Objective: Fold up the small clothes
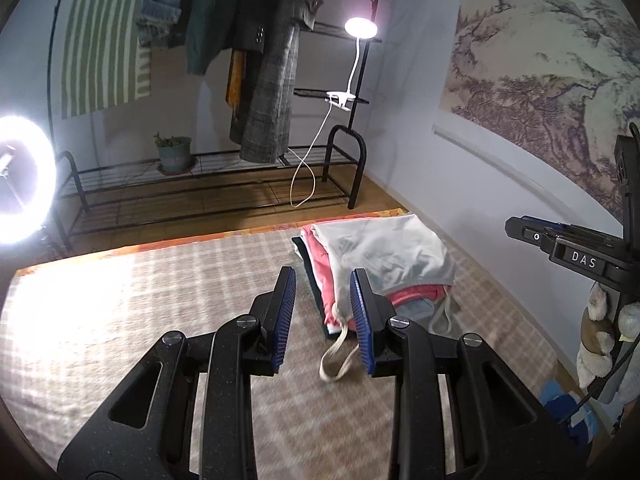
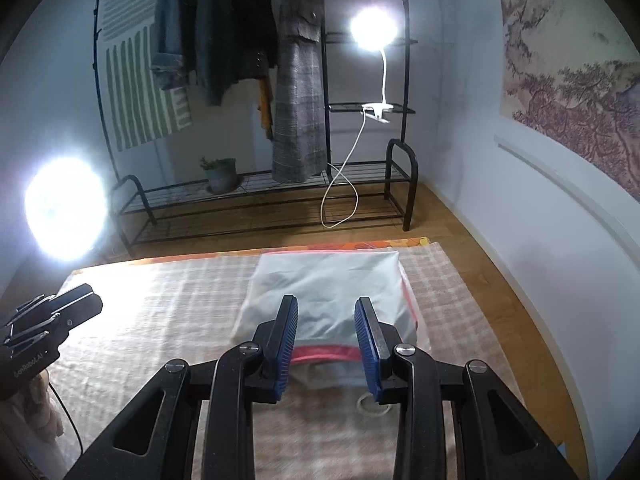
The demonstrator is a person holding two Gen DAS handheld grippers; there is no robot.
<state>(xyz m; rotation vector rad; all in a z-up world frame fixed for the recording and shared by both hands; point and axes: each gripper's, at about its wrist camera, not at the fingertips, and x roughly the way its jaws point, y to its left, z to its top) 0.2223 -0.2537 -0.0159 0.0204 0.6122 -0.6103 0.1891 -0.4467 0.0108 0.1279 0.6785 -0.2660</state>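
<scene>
Left gripper (image 1: 322, 294): I have its jaws spread apart with nothing between them; it hangs above the mat, near the left edge of the pile.

Right gripper (image 2: 326, 338): I have these jaws spread as well, gripping nothing, just on the near side of the pile and aimed across its top.

Stack of folded clothes (image 1: 372, 264): it sits on the checked mat (image 1: 160, 300), toward the far right part, close to the wall.

Top piece: a pale grey-white garment (image 2: 324, 288) lies flat over the stack, roughly squared off, with a few soft creases.

Under it: I can see a pink layer (image 1: 320, 264), a dark one at the very left edge, and something bluish-grey at the near right; I cannot tell what each garment is.

Loose end: a cream drawstring loop (image 1: 336, 360) trails out of the near side of the stack onto the mat.

Done, as I judge it: several pieces look folded and piled, the top one included.

Left, as I judge it: tucking in that drawstring and perhaps squaring the edges, which sit slightly staggered.

More to fold: I see no unfolded garment on the mat; the rest of it is bare in both views.
</scene>
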